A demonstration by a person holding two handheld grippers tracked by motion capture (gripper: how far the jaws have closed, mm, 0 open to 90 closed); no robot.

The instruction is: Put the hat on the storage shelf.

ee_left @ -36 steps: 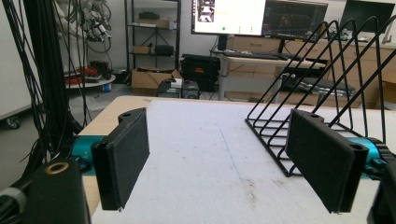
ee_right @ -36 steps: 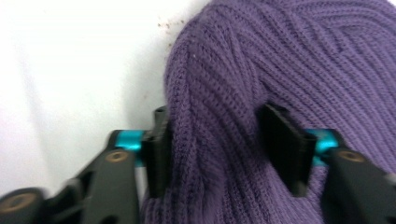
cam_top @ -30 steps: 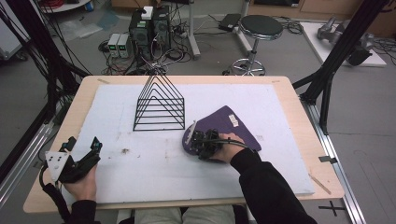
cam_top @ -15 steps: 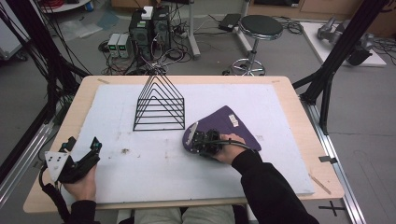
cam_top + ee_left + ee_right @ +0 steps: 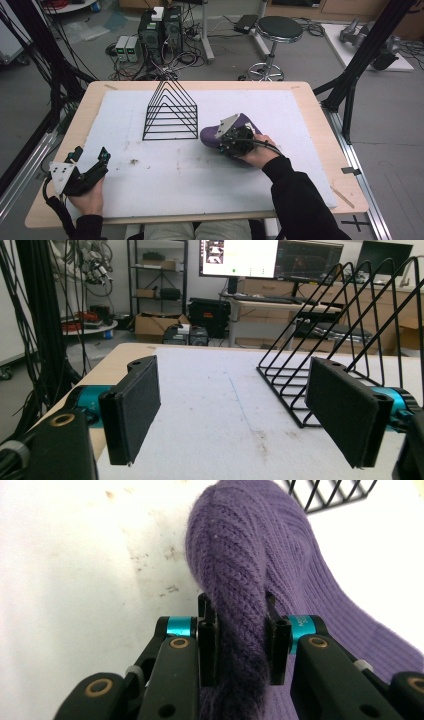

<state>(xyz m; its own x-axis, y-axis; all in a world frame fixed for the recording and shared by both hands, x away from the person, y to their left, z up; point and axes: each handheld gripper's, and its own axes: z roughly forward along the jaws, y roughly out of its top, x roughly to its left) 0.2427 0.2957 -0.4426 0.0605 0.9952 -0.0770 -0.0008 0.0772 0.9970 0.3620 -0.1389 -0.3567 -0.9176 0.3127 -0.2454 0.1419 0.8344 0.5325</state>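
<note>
Left hand-held gripper [image 5: 240, 420] gapes over white mat [image 5: 220, 405]; wire rack [image 5: 340, 340] beyond (right).

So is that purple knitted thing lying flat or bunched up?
Bunched up: the right gripper pinches a fold of the purple knit cloth.

Overhead forward-down view; two low close tool views, all sharing the wire rack [image 5: 170, 113].

A light wooden table [image 5: 320, 120] covered by a white foam sheet [image 5: 210, 175] stands on a grey floor [image 5: 390, 115]. Beyond the table's far edge are a round black stool on a chrome base [image 5: 276, 30] and black computer towers [image 5: 161, 30] amid tangled cables. Monitors [image 5: 272, 257] glow on a desk further back.
</note>
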